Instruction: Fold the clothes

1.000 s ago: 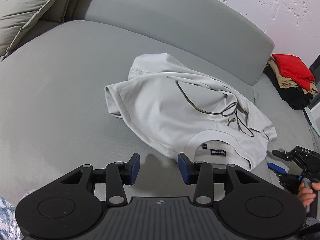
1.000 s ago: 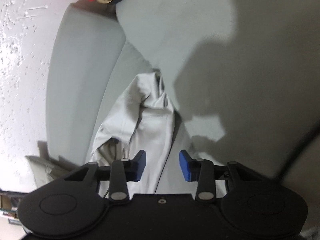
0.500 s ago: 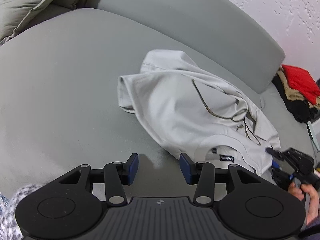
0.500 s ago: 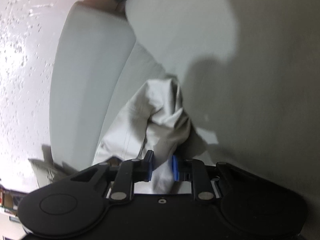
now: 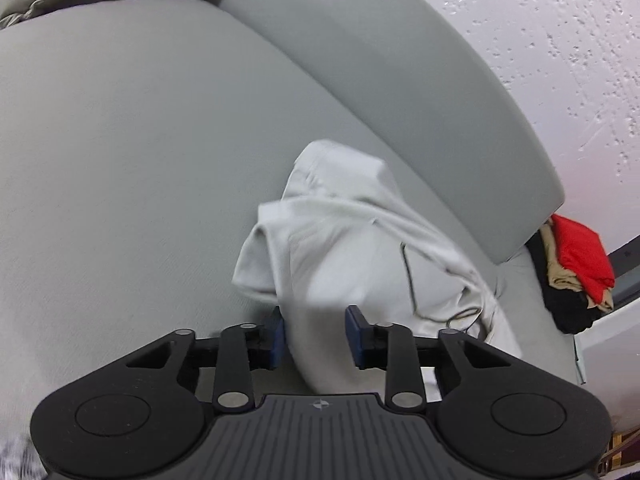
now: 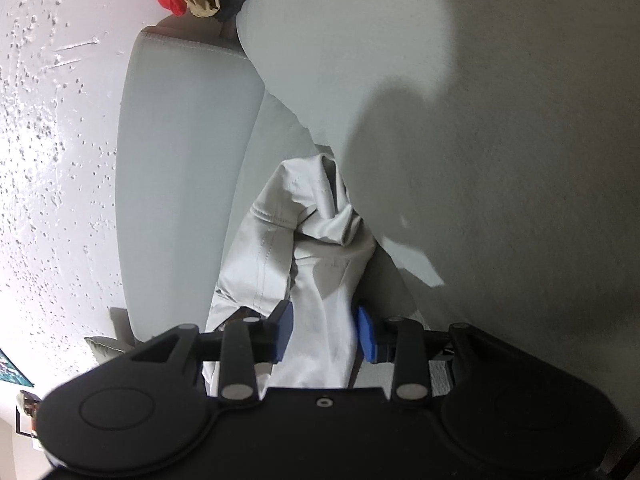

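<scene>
Left wrist view: the left gripper (image 5: pixel 315 336), jaws just closing, bunches the pale grey cotton garment (image 5: pixel 352 256) on the grey sofa (image 5: pixel 120 160). The right gripper (image 6: pixel 325 330), jaws reopening, straddles cloth; whether either clamps, I cannot tell. Next, probably lift and spread it flat.

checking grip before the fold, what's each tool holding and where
Cloth of the white shirt runs between the pads of both the left tool and right tool; which part cannot be told.

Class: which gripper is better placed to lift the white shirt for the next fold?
Left, probably. The left gripper has just been closing with the white shirt filling its jaws. The right gripper has just been opening; shirt lies between, but its grip looks looser.
</scene>
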{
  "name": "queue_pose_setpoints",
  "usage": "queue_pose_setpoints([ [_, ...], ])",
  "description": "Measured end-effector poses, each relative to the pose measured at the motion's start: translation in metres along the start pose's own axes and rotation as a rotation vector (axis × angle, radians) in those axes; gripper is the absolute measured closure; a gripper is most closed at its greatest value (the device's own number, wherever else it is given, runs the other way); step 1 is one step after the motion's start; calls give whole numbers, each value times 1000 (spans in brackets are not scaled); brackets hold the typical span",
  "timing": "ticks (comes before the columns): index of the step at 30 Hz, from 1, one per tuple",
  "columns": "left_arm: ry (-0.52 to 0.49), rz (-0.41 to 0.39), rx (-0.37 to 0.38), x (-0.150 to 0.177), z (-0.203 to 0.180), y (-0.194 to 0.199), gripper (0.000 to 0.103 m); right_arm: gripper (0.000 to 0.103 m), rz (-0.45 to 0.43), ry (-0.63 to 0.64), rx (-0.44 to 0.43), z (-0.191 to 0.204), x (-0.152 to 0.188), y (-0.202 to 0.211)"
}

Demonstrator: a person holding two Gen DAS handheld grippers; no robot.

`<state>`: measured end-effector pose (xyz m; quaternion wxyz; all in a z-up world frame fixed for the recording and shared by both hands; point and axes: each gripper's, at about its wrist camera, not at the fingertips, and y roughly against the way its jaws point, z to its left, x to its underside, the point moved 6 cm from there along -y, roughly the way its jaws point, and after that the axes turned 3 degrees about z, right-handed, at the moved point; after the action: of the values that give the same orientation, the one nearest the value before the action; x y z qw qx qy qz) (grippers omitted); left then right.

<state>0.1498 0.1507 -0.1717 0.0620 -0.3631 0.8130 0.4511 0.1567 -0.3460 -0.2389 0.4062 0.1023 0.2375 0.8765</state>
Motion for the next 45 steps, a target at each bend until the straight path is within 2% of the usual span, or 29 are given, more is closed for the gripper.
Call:
queue_pose_setpoints([
  [3,-11,-25,19,-7,0,2,81,69,-3,-1,-7,6,-9,-9],
  [6,-16,-27,2,-11,5,0,81,70,-3,24,-15,4,7,-8],
  [10,42,-15,26,-17,12,-9,81,71,-10,60,-18,4,6,-10],
  [13,76,-9,68,-19,11,-16,90,71,-23,76,-22,3,11,-7],
  [14,78,-7,80,-19,9,-16,98,72,-27,82,-24,2,13,-6],
  [15,71,-7,89,-19,6,-13,103,76,-31,87,-25,2,15,-5],
  [17,48,-22,87,-21,-1,-5,103,98,-29,97,-24,5,16,-5],
  [22,12,-54,72,-34,-24,19,103,101,-69,119,-16,25,20,12],
  [27,-18,-84,59,-57,-57,48,103,101,-94,163,-39,82,20,35],
  [31,-54,-169,115,-83,-100,104,103,101,-164,220,-140,150,16,81],
  [34,-57,-307,246,-95,-131,177,103,101,-234,274,-250,205,19,135],
  [36,-55,-391,248,-98,-142,218,103,101,-319,338,-349,238,31,185],
  [38,-45,-428,290,-99,-154,248,103,101,-385,401,-360,258,43,221],
  [40,-34,-464,334,-99,-166,278,103,101,-336,370,-350,269,50,235],
  [41,-46,-514,374,-96,-174,296,103,101,-324,366,-368,273,57,249],
  [43,-73,-619,456,-89,-189,335,103,101,-373,421,-438,284,81,288],
  [45,-88,-710,478,-85,-201,366,103,101,-446,491,-510,299,102,328],
])
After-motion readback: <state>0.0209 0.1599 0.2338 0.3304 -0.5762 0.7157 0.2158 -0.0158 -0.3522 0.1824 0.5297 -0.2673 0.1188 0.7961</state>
